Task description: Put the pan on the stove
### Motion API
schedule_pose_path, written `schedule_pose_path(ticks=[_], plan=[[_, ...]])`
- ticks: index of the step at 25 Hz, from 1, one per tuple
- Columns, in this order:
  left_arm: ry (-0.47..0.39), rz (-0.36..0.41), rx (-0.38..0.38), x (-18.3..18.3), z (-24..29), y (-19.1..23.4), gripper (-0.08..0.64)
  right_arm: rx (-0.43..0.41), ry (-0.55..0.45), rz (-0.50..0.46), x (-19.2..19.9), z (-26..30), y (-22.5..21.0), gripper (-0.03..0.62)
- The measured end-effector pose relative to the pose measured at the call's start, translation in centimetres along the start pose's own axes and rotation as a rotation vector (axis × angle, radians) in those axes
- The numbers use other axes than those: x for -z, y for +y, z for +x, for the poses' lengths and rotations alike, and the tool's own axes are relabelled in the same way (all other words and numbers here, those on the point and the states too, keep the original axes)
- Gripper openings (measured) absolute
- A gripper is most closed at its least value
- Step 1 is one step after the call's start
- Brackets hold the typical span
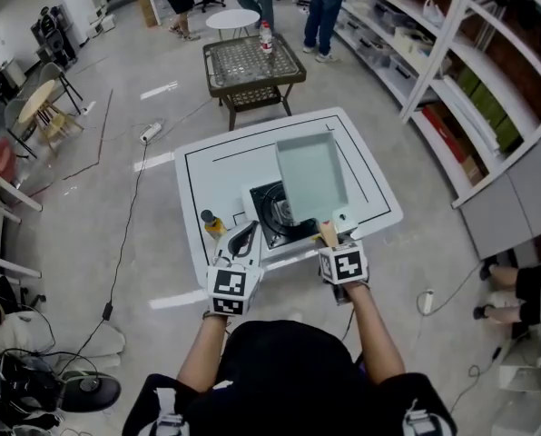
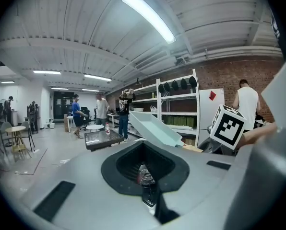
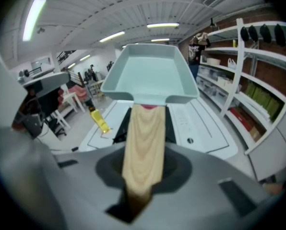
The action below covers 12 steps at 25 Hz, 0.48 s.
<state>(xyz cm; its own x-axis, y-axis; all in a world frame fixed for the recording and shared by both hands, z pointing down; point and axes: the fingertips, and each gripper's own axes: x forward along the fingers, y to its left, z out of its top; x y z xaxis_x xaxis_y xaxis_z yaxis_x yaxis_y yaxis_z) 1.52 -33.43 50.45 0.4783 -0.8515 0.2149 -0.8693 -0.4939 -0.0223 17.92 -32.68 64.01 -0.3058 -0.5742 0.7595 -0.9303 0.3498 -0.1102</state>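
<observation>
A pale teal square pan (image 1: 311,175) with a wooden handle (image 3: 143,147) hangs tilted above the white table (image 1: 370,180). It overlaps the far right part of the black stove (image 1: 272,214). My right gripper (image 1: 330,235) is shut on the handle's near end (image 3: 142,186), and the pan (image 3: 152,75) fills that view's top. My left gripper (image 1: 244,236) hovers just left of the stove with its jaws together and nothing in them. From the left gripper view the pan (image 2: 155,128) rises to the right, next to the right gripper's marker cube (image 2: 228,125).
A small yellow bottle (image 1: 212,222) stands on the table's left front corner. Behind the table is a low dark side table (image 1: 252,66) with a bottle on it. Shelving (image 1: 470,89) runs along the right. People stand at the far end, and cables lie on the floor at left.
</observation>
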Motion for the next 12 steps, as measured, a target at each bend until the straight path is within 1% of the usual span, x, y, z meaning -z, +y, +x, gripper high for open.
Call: schedule_pose_path(ticks=[6,12], plan=[[0.021,-0.011,-0.032,1.2,0.0,0.2,0.025,0.005,0.062,-0.043,1.0,2.5,-0.2,0.086],[0.036,-0.017,-0.050,1.8,0.0,0.6,0.025,-0.001,0.157,-0.039,3.4,4.3,0.3,0.086]])
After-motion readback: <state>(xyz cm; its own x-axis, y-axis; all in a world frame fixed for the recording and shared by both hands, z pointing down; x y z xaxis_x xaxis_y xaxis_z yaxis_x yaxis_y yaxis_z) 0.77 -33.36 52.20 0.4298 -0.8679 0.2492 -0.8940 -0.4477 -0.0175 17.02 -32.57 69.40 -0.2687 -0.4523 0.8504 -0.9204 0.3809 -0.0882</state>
